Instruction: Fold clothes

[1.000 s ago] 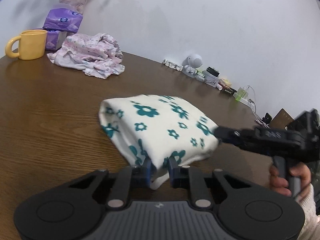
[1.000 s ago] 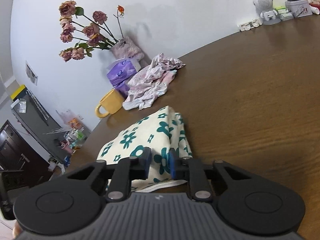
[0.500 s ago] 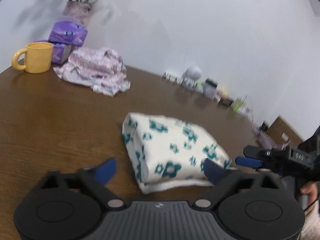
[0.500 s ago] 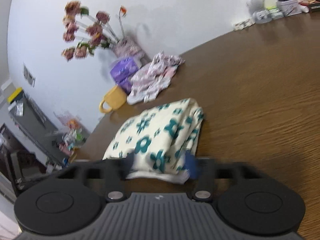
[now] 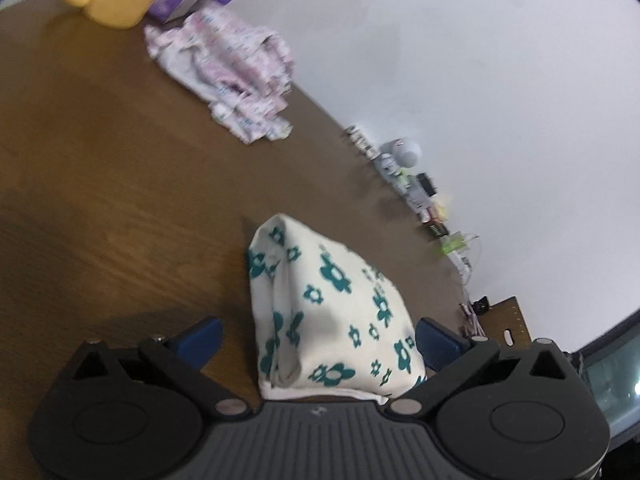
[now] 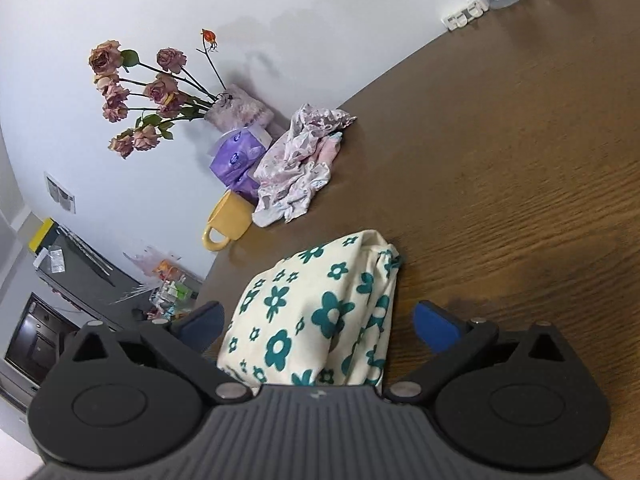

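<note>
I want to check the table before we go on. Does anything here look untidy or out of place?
Only one thing stands out: the pink patterned garment lies crumpled in a heap beside the yellow mug and purple tissue packs, not folded. The flowered cloth in front is a neat folded bundle on the table. Nothing looks spilled or damaged.

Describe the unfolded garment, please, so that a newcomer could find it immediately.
On the brown table, look to the far edge by the white wall, beside the yellow mug and purple tissue packs. The crumpled pink-printed garment lies there, unlike the folded teal-flowered cloth.
</note>
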